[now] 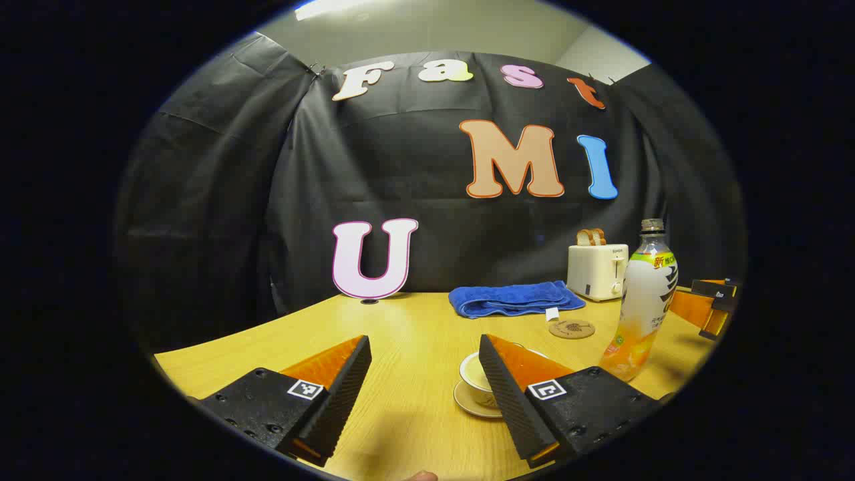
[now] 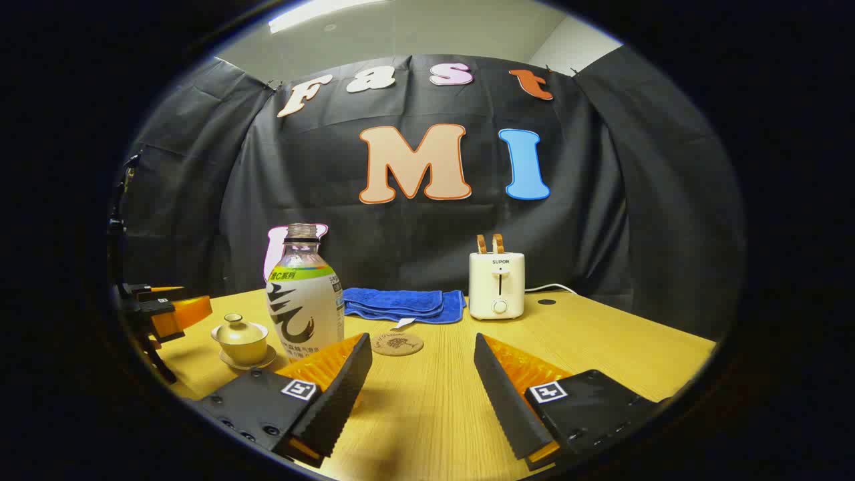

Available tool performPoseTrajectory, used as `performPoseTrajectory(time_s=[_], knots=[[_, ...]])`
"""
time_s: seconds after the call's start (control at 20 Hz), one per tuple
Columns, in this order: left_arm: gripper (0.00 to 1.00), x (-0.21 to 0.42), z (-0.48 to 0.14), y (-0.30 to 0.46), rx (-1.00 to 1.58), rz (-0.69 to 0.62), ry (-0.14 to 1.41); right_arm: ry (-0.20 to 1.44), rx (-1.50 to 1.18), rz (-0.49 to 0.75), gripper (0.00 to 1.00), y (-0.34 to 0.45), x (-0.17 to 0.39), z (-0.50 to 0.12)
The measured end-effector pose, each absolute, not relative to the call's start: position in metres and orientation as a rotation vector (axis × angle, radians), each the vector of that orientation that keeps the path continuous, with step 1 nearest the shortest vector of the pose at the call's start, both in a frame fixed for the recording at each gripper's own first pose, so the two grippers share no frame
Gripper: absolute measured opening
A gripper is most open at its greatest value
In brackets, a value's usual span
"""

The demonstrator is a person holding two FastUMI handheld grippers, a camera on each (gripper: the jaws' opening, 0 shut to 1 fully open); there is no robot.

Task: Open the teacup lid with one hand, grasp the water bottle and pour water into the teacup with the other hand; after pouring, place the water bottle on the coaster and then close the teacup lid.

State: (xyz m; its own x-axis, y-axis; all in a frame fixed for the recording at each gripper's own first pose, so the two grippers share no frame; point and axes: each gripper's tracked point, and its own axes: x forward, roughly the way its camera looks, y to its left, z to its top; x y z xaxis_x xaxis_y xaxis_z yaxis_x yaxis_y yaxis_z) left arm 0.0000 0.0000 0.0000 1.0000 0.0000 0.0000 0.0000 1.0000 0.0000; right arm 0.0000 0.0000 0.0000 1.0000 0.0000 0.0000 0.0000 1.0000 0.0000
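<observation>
A light wooden table (image 2: 601, 347) stands before a black cloth wall. In the right gripper view, the right gripper (image 2: 422, 374) sits at the bottom of the frame with its jaws spread wide and nothing between them. Just above its left finger stands the water bottle (image 2: 304, 300), upright, with no cap on it, partly behind that finger. To the left of the bottle the teacup (image 2: 241, 339) rests on its saucer with its lid on. A round coaster (image 2: 397, 344) lies at centre, bare, between bottle and toaster. Behind it lie a folded blue towel (image 2: 401, 304) and a white toaster (image 2: 496, 285) holding two slices of bread. In the left gripper view, the left gripper (image 1: 424, 381) is likewise spread wide and grips nothing; its right finger covers part of the teacup (image 1: 475, 375), low in the frame. The bottle (image 1: 642, 300) stands at right.
</observation>
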Motion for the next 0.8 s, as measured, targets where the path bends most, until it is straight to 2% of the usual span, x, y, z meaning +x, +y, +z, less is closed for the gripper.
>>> performPoseTrajectory(time_s=[0.1, 0.2, 0.25, 0.3, 0.6, 0.7, 0.75, 0.8], knots=[[0.94, -0.001, 0.0, -0.007, -0.002, -0.023, 0.0, 0.003, 0.001, 0.001, 1.0, 0.001, 0.001, -0.001], [0.94, 0.001, 0.001, -0.02, -0.003, -0.085, -0.006, 0.002, 0.001, 0.003, 0.94, 0.002, 0.002, -0.001], [0.94, 0.003, -0.001, -0.019, -0.003, -0.088, -0.002, 0.003, -0.001, 0.004, 0.98, 0.002, 0.002, -0.001], [0.95, 0.004, 0.001, -0.016, -0.003, -0.082, -0.005, 0.003, 0.001, 0.004, 0.94, 0.001, 0.002, -0.002], [0.96, 0.002, -0.001, -0.001, 0.0, -0.006, 0.0, 0.005, 0.002, 0.004, 0.94, 0.001, 0.003, -0.001], [0.96, 0.003, -0.001, 0.0, 0.0, 0.003, -0.001, 0.002, 0.001, 0.004, 1.0, 0.001, 0.003, -0.001], [0.96, 0.003, -0.001, 0.002, 0.0, 0.01, 0.0, 0.005, 0.002, 0.004, 0.94, 0.001, 0.003, -0.001], [0.96, 0.002, -0.002, 0.004, 0.001, 0.021, 0.0, 0.008, 0.004, 0.003, 0.94, 0.002, 0.003, -0.002]])
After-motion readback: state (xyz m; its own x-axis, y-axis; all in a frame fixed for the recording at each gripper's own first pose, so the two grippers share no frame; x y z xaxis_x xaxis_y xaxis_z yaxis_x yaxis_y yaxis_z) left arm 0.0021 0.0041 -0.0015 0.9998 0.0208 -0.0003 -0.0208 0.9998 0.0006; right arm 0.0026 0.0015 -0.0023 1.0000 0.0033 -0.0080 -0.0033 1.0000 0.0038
